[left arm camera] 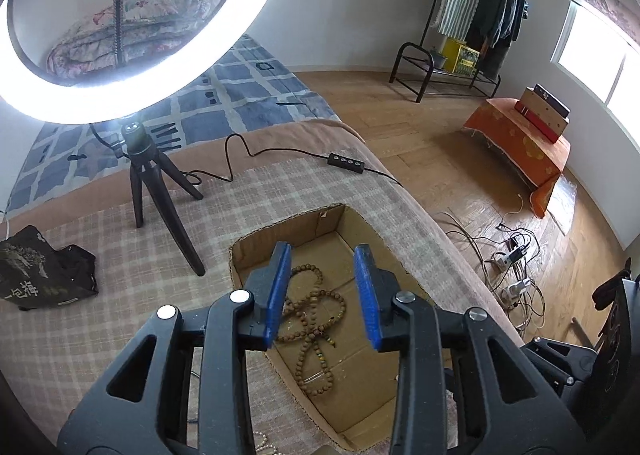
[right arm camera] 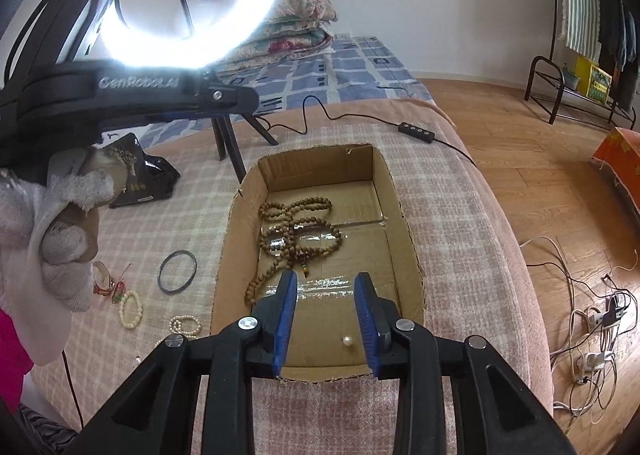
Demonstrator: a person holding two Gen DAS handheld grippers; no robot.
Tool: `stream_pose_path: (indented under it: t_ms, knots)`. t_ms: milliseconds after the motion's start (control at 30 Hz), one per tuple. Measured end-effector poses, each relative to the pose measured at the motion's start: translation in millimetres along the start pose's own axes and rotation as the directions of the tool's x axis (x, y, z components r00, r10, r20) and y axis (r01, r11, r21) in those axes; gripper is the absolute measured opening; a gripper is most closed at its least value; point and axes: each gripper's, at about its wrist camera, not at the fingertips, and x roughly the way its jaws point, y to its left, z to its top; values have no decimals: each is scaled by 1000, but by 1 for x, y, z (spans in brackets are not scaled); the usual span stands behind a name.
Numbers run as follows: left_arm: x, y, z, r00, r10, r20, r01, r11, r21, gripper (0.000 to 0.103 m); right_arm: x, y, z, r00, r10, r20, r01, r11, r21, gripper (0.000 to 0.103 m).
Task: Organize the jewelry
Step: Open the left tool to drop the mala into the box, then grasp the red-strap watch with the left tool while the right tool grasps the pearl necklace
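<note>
Left gripper (left arm camera: 324, 251): black frame with blue pads, jaws spread apart with nothing between them, tips over the open box.
Right gripper (right arm camera: 326, 279): same build, jaws also parted and gripping nothing, tips above the near end of the box.
Long string of brown wooden beads (right arm camera: 298, 233): lies coiled in loose loops on the box floor, toward its left wall; in the left wrist view (left arm camera: 316, 319) it shows through the gap between the blue pads, below them and apart from them.
Single white pearl (right arm camera: 347, 341): rests alone on the box floor near the front wall, beside the right gripper's right pad in the picture.
Shallow brown cardboard box (right arm camera: 404, 223): open-topped, taped floor, sits on the checked cloth.
Dark metal bangle (right arm camera: 177, 271): flat on the cloth, left of the box.
Cream bead bracelet (right arm camera: 131, 309): on the cloth near the bangle.
Pearl bracelet (right arm camera: 185, 326): just beside the box's left wall.
Red and green cord bracelet (right arm camera: 108, 281): at the gloved hand's edge.
Hand in a grey glove (right arm camera: 60, 239): holds the left gripper's handle.
Pink-and-white checked cloth (right arm camera: 460, 255): covers the work surface.
Lit ring light on a black tripod (left arm camera: 132, 67): stands behind the box.
</note>
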Motion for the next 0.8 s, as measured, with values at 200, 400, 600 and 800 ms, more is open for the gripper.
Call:
stream_pose_path:
  t_ms: [200,400,600,800]
  knots:
    - [-34,24,-8,999,37,29,-36,999,-17,32,-8,8,4,1000,0,26,0,1000,-12,35]
    - [-80,58,-24,991,108,73,-106,994,-27,32,-17,24,8,998,15,55,-12,999,-38,45]
    - [-131,100,-55,980,174,95,-169,984,-58,32,-20,52,8,996,64,63,-58,994,-91,55]
    - [-161,151,-102,968,244,52,-236,963,-128,32,-12,82,2,994,106,31,-100,983,-153,62]
